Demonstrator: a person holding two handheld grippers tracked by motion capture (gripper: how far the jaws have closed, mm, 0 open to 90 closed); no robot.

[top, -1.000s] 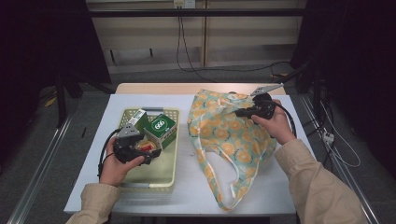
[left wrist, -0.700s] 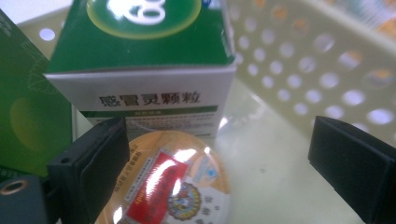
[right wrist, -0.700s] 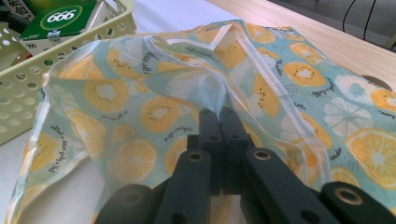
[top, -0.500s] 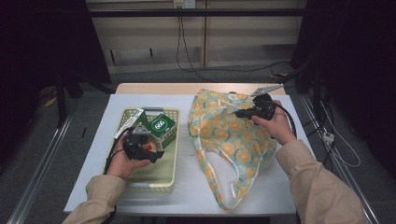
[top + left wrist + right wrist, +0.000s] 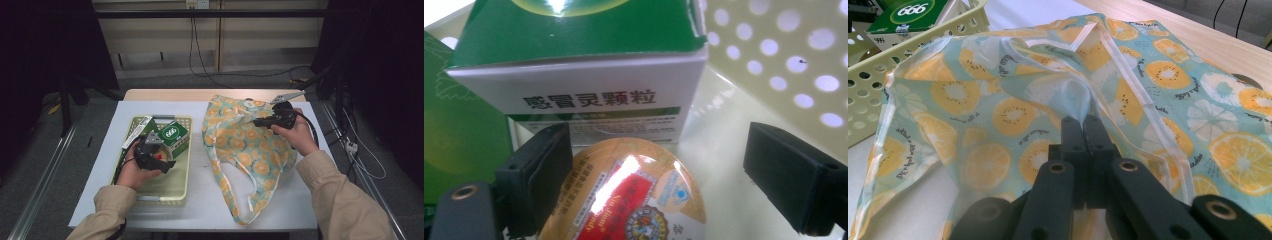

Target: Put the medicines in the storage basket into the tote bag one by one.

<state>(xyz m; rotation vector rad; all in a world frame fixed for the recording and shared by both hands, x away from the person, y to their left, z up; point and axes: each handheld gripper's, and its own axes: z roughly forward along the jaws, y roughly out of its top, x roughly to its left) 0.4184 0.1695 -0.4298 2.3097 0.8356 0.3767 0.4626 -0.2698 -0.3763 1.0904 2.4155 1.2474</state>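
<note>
Table [image 5: 200, 107], white-topped with a bare wooden strip along its far edge, carries everything here. Largest on it is the fruit-print shopping bag [image 5: 245, 150], pale teal with orange and kiwi slices, lying flat to the right of the basket [image 5: 165, 192] with its handles trailing toward the person. Small cursive writing runs beside the printed slices, too fine to read in the right gripper view. The right gripper [image 5: 257, 121] sits at the bag's far upper edge; its jaws are pressed together on a fold of the cloth next to a white seam [image 5: 1128, 75], and the fabric is gathered up around them.

The basket is a pale yellow perforated plastic tray. At its far end lies the green medicine box [image 5: 173, 134] with "666" in a white oval on top; its white side panel reads "感冒灵颗粒" in dark red characters [image 5: 589, 102]. Another green box [image 5: 459, 130] sits just beside it, on the side away from the bag.

The left gripper [image 5: 162, 160] is in the basket, on the near side of the medicine box. Its jaws stand wide and have just been closing a little; the round tin [image 5: 631, 200] lies between them, with one pad [image 5: 544, 170] at the lid's edge and the other well clear of it. The tin's gold lid has a red label with small print I cannot read, and touches the base of the medicine box.
</note>
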